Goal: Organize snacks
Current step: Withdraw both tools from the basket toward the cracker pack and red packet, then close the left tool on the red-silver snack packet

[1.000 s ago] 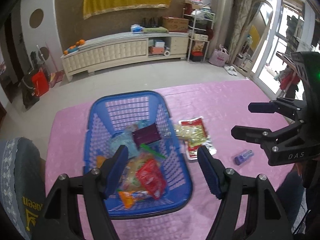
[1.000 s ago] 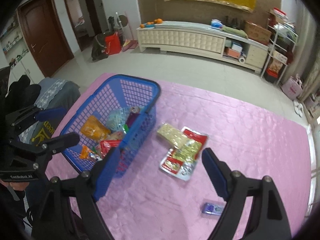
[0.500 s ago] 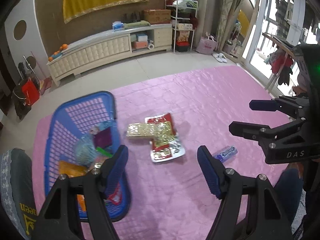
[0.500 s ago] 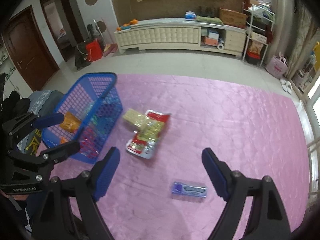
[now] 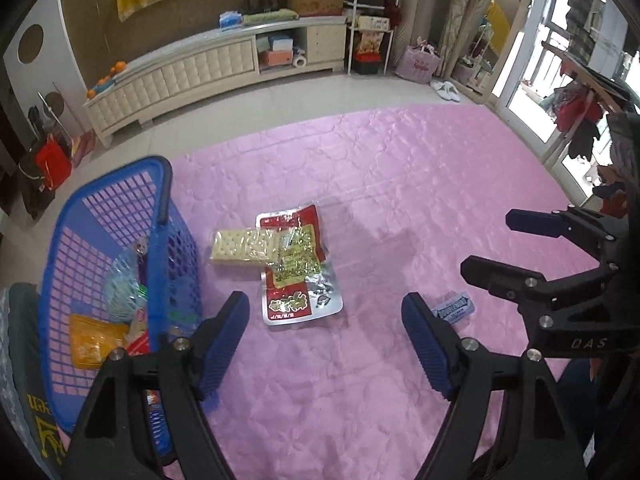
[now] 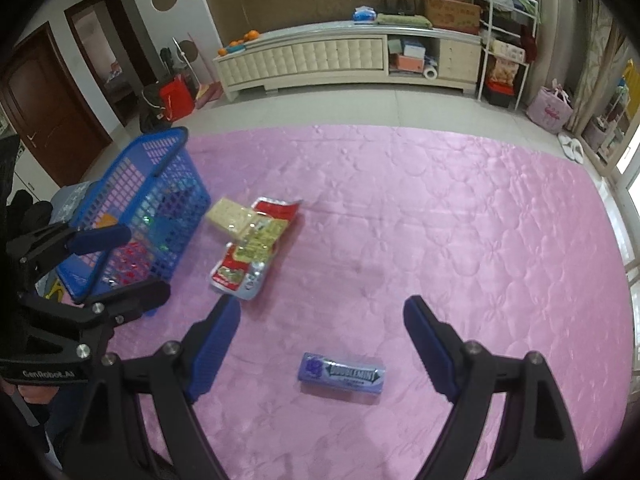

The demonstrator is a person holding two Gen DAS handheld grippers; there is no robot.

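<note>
You held two grippers over a pink quilted cloth point(image 6: 440, 208), and both stood wide with nothing between their blue pads. The left gripper point(image 5: 325, 332) had just been opening further, its jaws framing bare cloth in the lower middle of the left view. The right gripper point(image 6: 322, 338) hung above a pack of gum point(image 6: 341, 373) in the lower middle of the right view.

The step in hand looked like a fresh pick: the blue basket point(image 6: 120, 184) at the left of both views already held several snacks, while three things lay loose on the cloth. A clear packet of crackers point(image 5: 242, 245) overlapped a red and silver snack pouch point(image 5: 298, 268) just right of the basket, and the gum pack lay well apart, toward the lower right in the left view.

The gum pack lay flat, its long axis running left to right across the right view and tilted slightly down at the right — its printed face up. Your right jaws stood in line with that axis, so by my reading the next move called for a roll of the wrist to bite across the narrow width, then a descent.
</note>
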